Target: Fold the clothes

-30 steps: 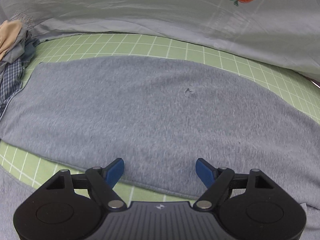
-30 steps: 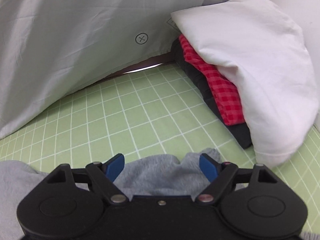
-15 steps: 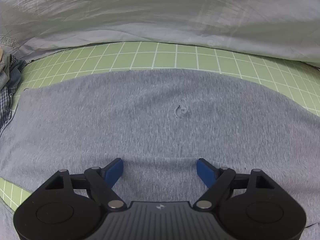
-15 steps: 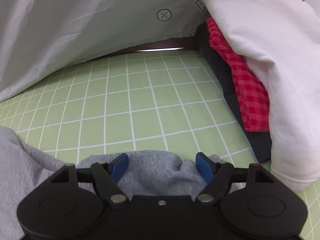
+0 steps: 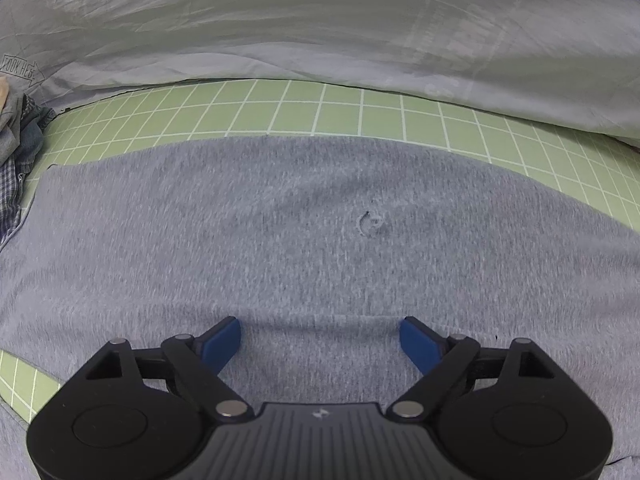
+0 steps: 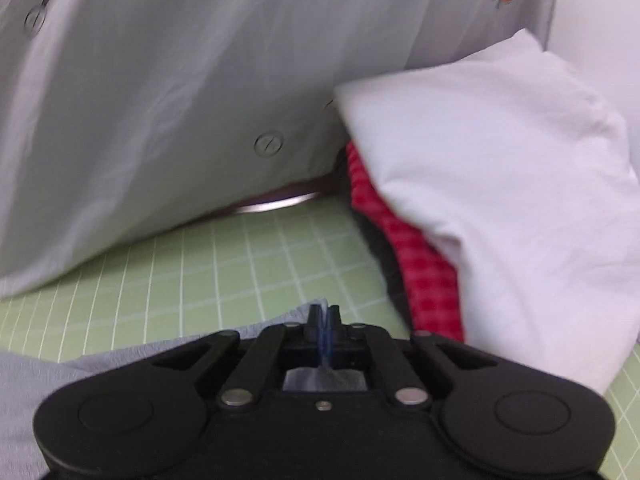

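Grey knit fabric, a garment [image 5: 304, 248], lies spread flat over the green grid mat [image 5: 360, 112] that covers the worktop, and fills most of the left wrist view. A small puckered mark shows near the middle of the cloth. The left claw [image 5: 320, 338] sits low over the near part of the garment with its blue fingertips [image 5: 222, 340] set wide apart and nothing between them; whether they touch the fabric cannot be told.

In the right wrist view, which is blurred, the right claw [image 6: 323, 322] has its fingers pressed together on a fold of the same grey garment [image 6: 132, 354], and cloth shows through the gap behind the fingertips.

Along the far edge of the mat hangs a pale sheet [image 5: 280, 36] printed with crossed circles and a carrot. At the right end of the mat stands a stack of folded clothes: a white piece [image 6: 504, 200] on top, a red checked piece [image 6: 420, 272] below it, a dark one underneath. At the left edge a heap of mixed clothes [image 5: 16, 152] touches the garment's corner.
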